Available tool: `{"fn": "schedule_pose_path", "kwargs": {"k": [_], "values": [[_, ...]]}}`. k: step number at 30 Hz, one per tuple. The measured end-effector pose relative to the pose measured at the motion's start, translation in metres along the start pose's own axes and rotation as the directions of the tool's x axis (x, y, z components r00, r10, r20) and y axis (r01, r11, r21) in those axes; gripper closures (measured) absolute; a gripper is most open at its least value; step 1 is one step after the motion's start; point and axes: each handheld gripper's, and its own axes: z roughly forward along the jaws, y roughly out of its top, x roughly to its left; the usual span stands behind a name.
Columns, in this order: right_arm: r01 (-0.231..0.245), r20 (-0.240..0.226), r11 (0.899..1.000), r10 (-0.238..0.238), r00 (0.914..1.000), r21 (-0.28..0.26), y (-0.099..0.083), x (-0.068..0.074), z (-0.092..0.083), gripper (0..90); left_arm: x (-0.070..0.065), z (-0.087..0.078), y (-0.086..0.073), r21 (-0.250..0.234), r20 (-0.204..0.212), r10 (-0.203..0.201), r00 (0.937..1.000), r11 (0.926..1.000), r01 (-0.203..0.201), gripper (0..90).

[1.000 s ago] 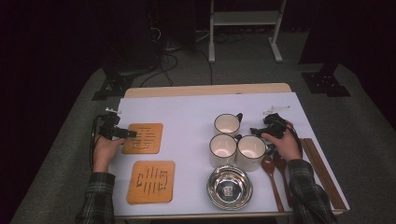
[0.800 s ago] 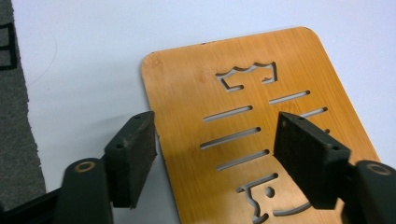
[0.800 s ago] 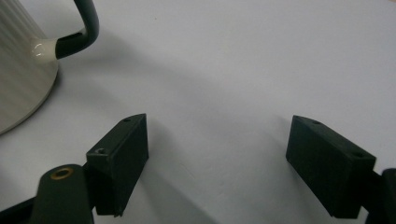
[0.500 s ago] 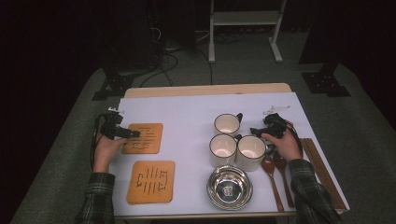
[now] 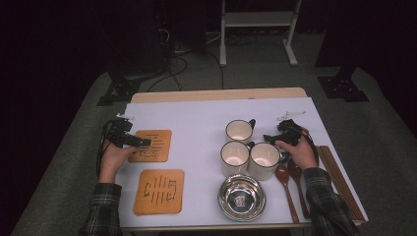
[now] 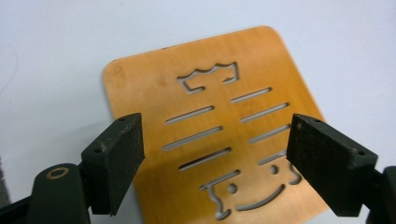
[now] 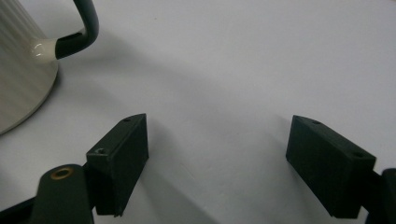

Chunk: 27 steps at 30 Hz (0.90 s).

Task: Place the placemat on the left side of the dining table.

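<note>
Coaster (image 6: 205, 140) lies flat—seemingly untouched—under parted left gripper (image 6: 215, 158).

A white-covered table (image 5: 196, 110) carries two wooden trivets (image 5: 151, 145) (slotted), three mugs (image 5: 239, 131), a steel bowl (image 5: 241, 197), spoons (image 5: 286, 184)

Left gripper (image 6: 212, 154): jaws have just been opening and now stand wide apart, one on either side of the far wooden coaster (image 6: 215, 126), which lies flat below and between the fingertips, pads clear of it.
</note>
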Motion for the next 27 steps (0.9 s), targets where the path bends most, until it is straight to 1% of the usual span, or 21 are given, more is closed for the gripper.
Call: {"fn": "schedule_pose_path", "kwargs": {"k": [6,8,19,20,27], "values": [[-0.001,-0.001,1.000,0.001,1.0000,0.000,0.000,0.000,0.000,19.3,-0.006,-0.003,0.000,0.001,0.007,0.013,0.9999,0.9999,-0.013,16.0],[0.001,-0.001,1.000,-0.001,1.0000,-0.001,0.000,0.000,0.000,19.3,-0.007,-0.003,0.000,0.002,0.009,0.014,0.9999,0.9999,-0.014,13.9],[0.000,-0.001,1.000,0.000,1.0000,-0.001,0.000,0.000,0.000,19.3,-0.017,-0.003,0.002,0.003,0.021,0.036,0.9991,0.9993,-0.036,13.8],[0.001,-0.001,1.000,-0.001,1.0000,0.000,0.000,0.000,0.000,19.3,-0.019,-0.003,0.001,0.001,0.023,0.033,0.9992,0.9995,-0.033,13.9],[0.000,-0.002,1.000,0.000,1.0000,0.000,0.000,0.000,0.000,19.3,-0.031,-0.003,-0.002,0.011,0.042,0.054,0.9976,0.9984,-0.055,13.8]]}}
